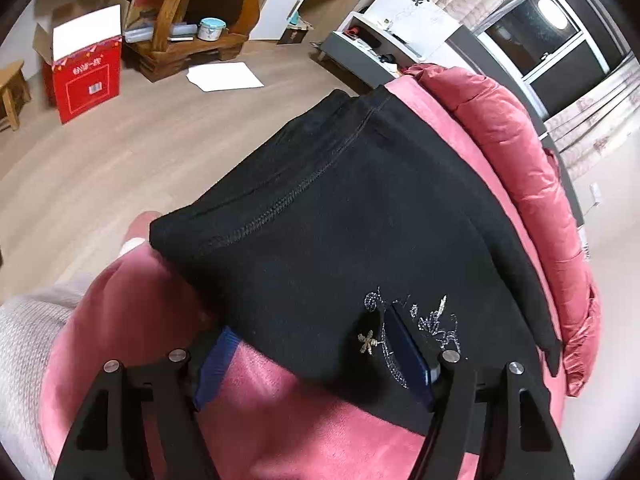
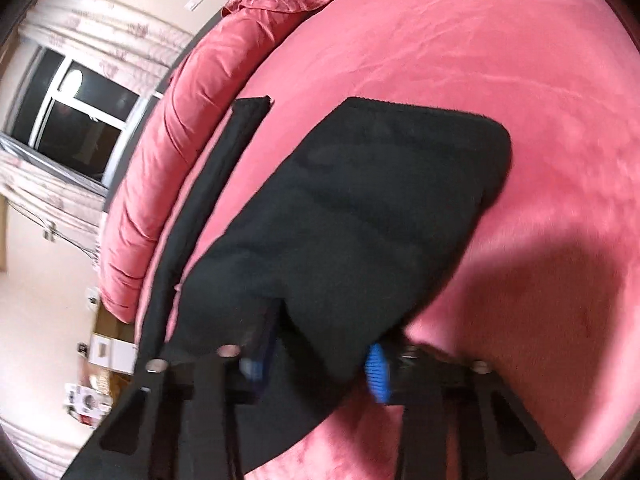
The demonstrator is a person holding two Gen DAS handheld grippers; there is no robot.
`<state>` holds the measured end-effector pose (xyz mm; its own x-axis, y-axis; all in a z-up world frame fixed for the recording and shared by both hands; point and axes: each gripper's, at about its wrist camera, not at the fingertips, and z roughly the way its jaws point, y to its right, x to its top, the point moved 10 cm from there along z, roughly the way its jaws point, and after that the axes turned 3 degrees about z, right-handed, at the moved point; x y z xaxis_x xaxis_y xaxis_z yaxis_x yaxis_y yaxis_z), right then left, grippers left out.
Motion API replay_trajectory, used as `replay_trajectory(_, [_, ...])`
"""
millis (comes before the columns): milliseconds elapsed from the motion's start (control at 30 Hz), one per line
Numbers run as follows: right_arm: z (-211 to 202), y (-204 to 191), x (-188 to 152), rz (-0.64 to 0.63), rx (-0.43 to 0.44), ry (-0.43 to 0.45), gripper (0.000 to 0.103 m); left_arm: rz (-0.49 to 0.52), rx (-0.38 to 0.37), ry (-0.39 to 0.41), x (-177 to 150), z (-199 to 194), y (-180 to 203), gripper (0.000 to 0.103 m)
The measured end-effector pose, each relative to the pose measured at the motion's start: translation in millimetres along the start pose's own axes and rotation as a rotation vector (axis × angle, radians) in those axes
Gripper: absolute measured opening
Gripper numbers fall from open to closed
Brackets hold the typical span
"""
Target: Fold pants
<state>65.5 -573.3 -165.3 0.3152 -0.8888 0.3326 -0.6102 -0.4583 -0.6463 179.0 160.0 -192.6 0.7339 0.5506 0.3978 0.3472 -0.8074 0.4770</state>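
Note:
Black pants [image 1: 340, 220] with a small silver embroidery lie on a pink velvet bed [image 1: 300, 420]. In the left wrist view my left gripper [image 1: 316, 364] stands open over the near edge of the pants, its blue pads wide apart; the right pad [image 1: 412, 356] rests on the cloth and the left pad [image 1: 216, 364] sits beside it. In the right wrist view the pants [image 2: 352, 216] drape in a folded flap over my right gripper [image 2: 320, 364], whose blue pads stand apart with cloth between them. A narrow strip of the pants [image 2: 200, 216] lies at the left.
A pink quilt roll [image 1: 520, 160] runs along the far side of the bed [image 2: 480, 60]. Past the bed edge are wooden floor, a red cardboard box [image 1: 86, 76], a wooden shelf unit [image 1: 200, 12], white paper [image 1: 224, 76], a grey cabinet [image 1: 376, 48] and a dark window [image 1: 560, 40].

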Motion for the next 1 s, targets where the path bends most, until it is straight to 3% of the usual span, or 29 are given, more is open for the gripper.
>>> replay_trajectory(300, [-6.4,8.7,-1.2,0.022,-0.012,-0.010,0.023,0.007,-0.041,-0.044,-2.1,1.4,-0.3,0.081])
replay_trajectory(433, [-0.8,2.9,2.1,-0.008,-0.027,-0.013,0.023,-0.034,-0.053,-0.036,-1.0,0.0,-3.0,0.079])
replay_trajectory(467, [-0.4,1.9,2.0,-0.025,-0.037,-0.011,0.022,-0.044,-0.050,-0.024,1.7,-0.2,-3.8,0.068])
replay_trajectory(500, [-0.5,1.5,1.8,-0.041,-0.050,-0.009,0.020,-0.051,-0.028,-0.007,5.2,-0.3,-6.5,0.040])
replay_trajectory(533, [0.0,0.7,2.4,-0.053,-0.064,-0.008,0.019,-0.042,0.006,-0.012,7.4,2.6,-10.2,0.025])
replay_trajectory(600, [-0.5,-1.0,4.4,-0.068,-0.087,-0.001,0.012,-0.026,0.009,-0.028,9.7,5.3,-10.6,0.012])
replay_trajectory(667, [-2.6,-3.1,7.9,-0.078,-0.108,0.008,0.009,0.022,0.017,-0.030,14.8,1.1,-7.6,0.007])
replay_trajectory(1000, [-52.9,-3.3,25.1,-0.105,-0.140,0.075,0.007,0.153,-0.035,-0.069,6.7,-59.5,2.8,0.006])
